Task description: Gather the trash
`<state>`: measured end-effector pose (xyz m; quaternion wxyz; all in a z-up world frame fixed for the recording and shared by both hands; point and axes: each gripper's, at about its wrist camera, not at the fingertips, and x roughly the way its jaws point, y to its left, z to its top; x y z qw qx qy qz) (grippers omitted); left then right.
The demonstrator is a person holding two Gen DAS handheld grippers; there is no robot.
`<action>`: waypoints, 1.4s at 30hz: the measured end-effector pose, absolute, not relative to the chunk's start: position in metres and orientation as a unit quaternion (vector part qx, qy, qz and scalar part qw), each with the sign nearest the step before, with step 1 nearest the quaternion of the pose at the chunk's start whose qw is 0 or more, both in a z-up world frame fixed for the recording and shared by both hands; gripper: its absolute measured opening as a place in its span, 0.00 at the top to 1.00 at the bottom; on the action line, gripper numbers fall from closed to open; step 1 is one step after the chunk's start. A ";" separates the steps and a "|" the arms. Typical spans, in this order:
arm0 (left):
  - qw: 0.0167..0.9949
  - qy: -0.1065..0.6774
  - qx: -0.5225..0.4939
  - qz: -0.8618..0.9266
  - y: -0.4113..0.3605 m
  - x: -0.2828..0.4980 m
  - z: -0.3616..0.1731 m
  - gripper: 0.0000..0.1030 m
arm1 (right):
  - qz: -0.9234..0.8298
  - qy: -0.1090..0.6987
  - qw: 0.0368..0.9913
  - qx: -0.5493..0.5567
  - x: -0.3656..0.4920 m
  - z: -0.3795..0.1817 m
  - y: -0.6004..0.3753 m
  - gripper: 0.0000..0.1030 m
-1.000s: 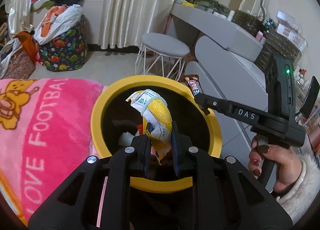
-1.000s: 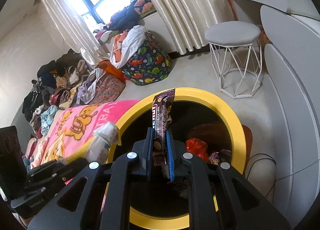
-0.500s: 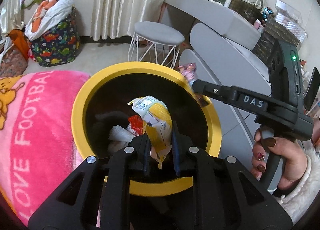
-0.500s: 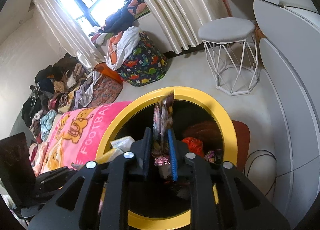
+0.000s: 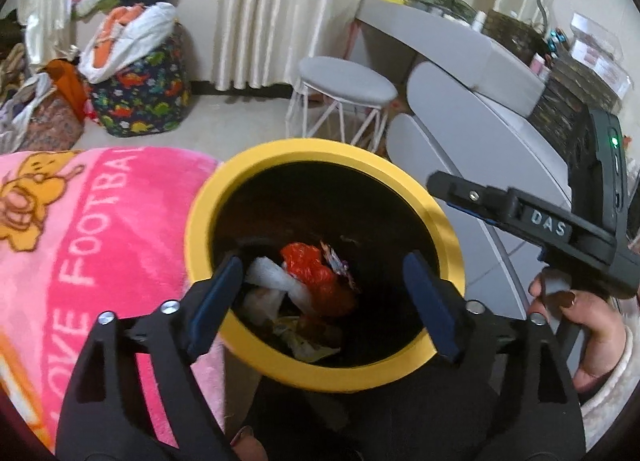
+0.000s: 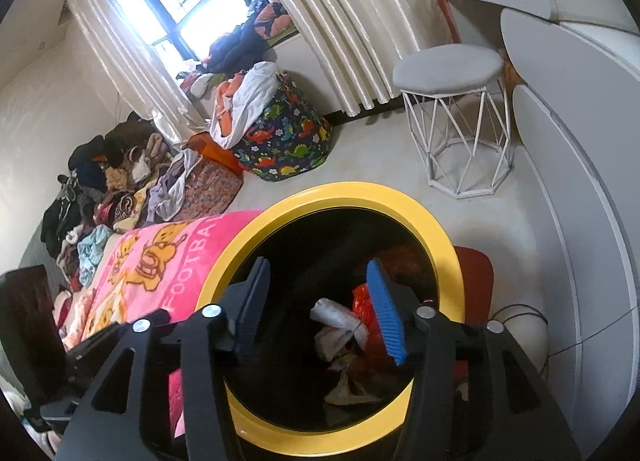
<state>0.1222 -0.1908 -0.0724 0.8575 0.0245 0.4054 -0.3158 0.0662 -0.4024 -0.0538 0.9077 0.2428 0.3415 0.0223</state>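
The bin showed a bright yellow rim and a black inside. Down in it lay a red wrapper and a white tissue. The blanket beside it was hot pink with white letters and orange cartoon bears. The left tongs were black with dark blue pads; the right tongs black with one bright blue pad. The stool had a grey seat on white wire legs. The laundry bag was navy with a many-coloured dinosaur print. Cream curtains hung behind.

Fuzzy pink blanket – smooth matt bin rim (yellow plastic)
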 end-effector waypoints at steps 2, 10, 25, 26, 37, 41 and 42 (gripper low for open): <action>0.867 0.396 0.024 -0.302 -0.183 0.119 -0.068 0.16 | 0.026 0.332 0.913 0.237 0.062 -0.049 -0.398 0.38; 0.902 0.352 0.013 -0.248 -0.149 0.105 -0.049 0.11 | 0.043 0.269 0.942 0.198 0.041 -0.025 -0.368 0.12; 0.951 0.274 -0.014 -0.145 -0.071 0.069 -0.026 0.11 | 0.068 0.168 0.979 0.094 -0.001 0.000 -0.296 0.06; 0.952 0.270 -0.015 -0.141 -0.067 0.067 -0.025 0.11 | 0.064 0.161 0.981 0.089 -0.005 0.001 -0.292 0.06; 0.973 0.216 -0.020 -0.084 -0.030 0.031 -0.021 0.11 | 0.034 0.095 0.994 0.046 -0.034 -0.009 -0.264 0.06; 0.975 0.208 -0.026 -0.069 -0.023 0.022 -0.025 0.11 | 0.029 0.087 0.995 0.041 -0.037 -0.015 -0.260 0.06; 0.975 0.208 -0.028 -0.068 -0.022 0.021 -0.026 0.11 | 0.029 0.088 0.995 0.044 -0.036 -0.017 -0.260 0.06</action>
